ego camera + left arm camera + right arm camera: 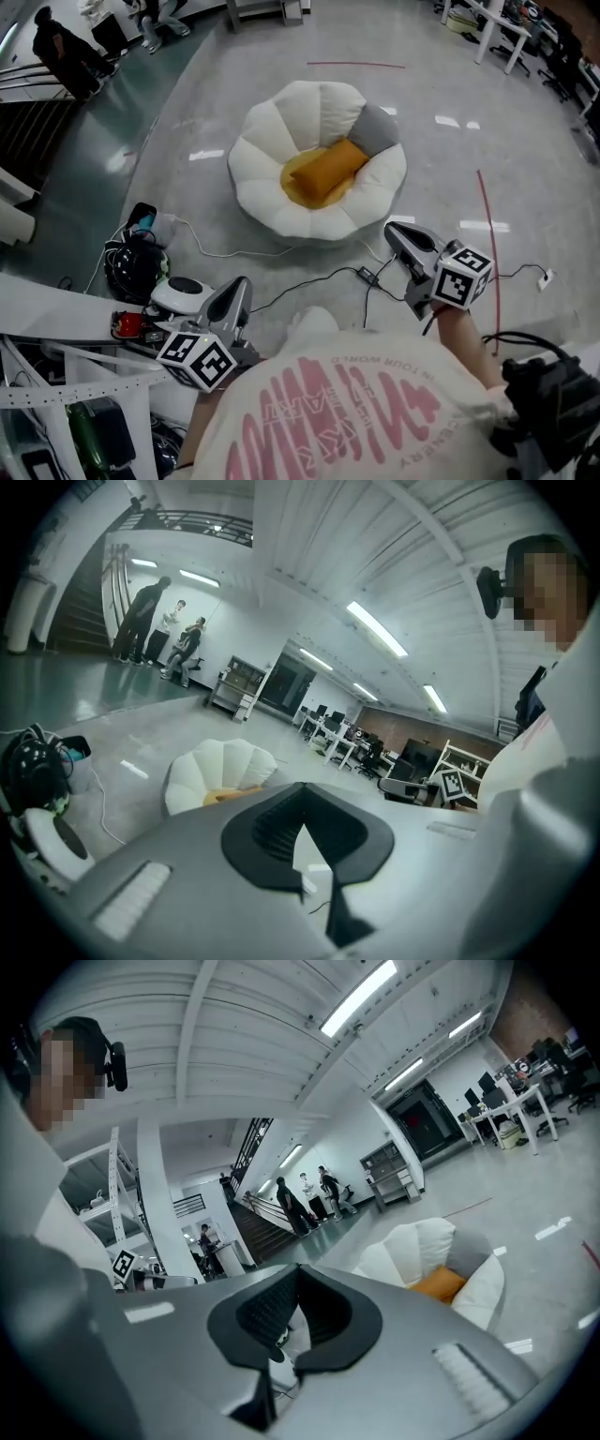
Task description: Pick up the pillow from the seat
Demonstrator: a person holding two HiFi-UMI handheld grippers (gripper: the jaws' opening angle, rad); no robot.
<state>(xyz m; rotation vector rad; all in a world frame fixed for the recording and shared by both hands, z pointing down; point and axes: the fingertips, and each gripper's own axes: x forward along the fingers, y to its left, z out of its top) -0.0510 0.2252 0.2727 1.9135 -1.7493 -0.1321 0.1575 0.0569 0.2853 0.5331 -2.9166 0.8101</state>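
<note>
An orange pillow (327,170) lies on the yellow middle of a white petal-shaped seat (272,202) on the floor ahead of me, with a grey cushion (377,129) beside it at the seat's right back. My left gripper (241,289) hangs shut and empty at the lower left, well short of the seat. My right gripper (393,231) is shut and empty too, just off the seat's near right edge. The left gripper view catches the seat (202,771) and a sliver of the pillow (228,796) over the shut jaws. The right gripper view shows the pillow (439,1284) in the seat (412,1245).
Black and white cables (309,277) run across the floor between me and the seat. A helmet and gear (136,267) lie at the left beside a white frame (56,319). People (61,52) stand far left by stairs. Desks (497,28) line the far right. Red tape (489,239) marks the floor.
</note>
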